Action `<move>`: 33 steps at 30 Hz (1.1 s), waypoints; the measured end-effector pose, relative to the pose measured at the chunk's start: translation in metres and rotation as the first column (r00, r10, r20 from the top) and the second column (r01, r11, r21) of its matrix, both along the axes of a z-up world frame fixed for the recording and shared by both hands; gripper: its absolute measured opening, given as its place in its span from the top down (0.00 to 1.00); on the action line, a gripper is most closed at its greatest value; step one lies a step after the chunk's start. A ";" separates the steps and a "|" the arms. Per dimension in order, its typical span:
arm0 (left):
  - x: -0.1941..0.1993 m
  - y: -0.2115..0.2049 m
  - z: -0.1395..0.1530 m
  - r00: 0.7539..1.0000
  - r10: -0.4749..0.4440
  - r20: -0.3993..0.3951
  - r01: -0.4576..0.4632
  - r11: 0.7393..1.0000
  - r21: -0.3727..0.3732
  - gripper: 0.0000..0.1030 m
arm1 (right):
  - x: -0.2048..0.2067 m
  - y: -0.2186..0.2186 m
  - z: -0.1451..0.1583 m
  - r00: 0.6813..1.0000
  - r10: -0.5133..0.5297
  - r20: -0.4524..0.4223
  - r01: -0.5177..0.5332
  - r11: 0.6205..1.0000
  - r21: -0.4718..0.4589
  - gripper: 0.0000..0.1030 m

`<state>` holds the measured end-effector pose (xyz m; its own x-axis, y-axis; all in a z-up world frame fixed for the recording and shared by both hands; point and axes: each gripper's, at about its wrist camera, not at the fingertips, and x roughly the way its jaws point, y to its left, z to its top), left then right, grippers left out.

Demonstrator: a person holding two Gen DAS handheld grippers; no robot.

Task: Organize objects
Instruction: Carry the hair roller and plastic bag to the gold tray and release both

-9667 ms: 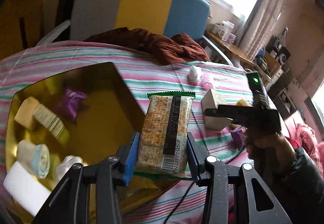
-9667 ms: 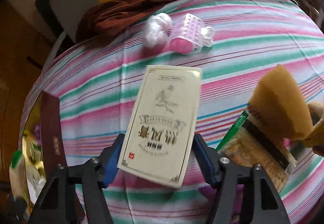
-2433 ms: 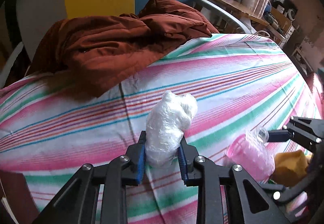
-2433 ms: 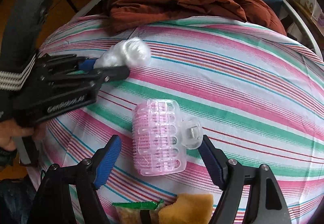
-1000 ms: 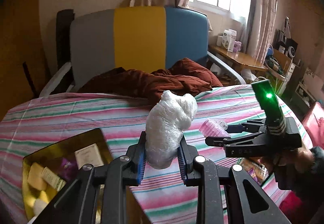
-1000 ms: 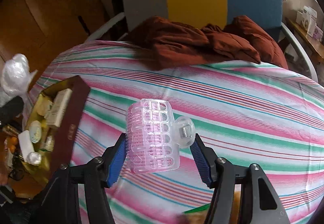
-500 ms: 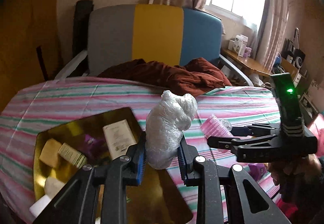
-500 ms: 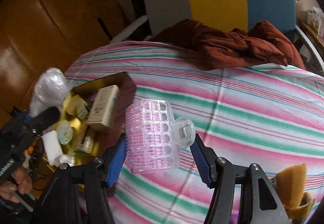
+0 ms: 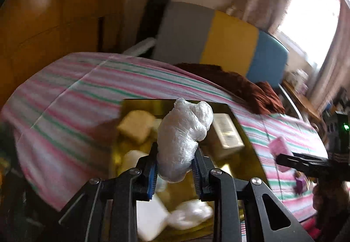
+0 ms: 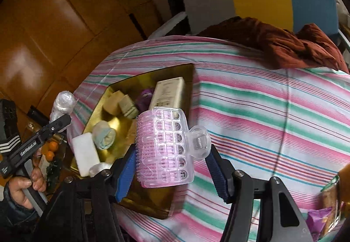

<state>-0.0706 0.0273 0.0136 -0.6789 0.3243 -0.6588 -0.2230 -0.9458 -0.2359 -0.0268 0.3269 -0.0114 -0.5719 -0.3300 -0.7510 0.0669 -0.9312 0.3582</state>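
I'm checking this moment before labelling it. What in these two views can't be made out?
- Left wrist view: the things in the gold tray are motion-blurred, and the plastic-wrapped bundle in the left gripper hides the tray's middle.
- Right wrist view: the pink hair roller in the right gripper hides the tray's near part.
- Right wrist view: the snack packets are cut off by the right edge.
- Print on the cream box: too small.

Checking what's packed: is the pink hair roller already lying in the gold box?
No, the roller is held in the right tongs, above the box.
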 end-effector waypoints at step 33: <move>0.008 0.037 -0.046 0.975 -0.167 0.143 0.165 0.986 0.024 0.68 | -0.091 -0.091 0.033 0.994 0.098 -0.046 -0.096 0.994 0.051 0.36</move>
<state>-0.0630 0.0638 -0.0328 -0.5129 0.4328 -0.7413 -0.3397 -0.8954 -0.2877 -0.1176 0.2358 0.0220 -0.5748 -0.3498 -0.7398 0.1741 -0.9356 0.3071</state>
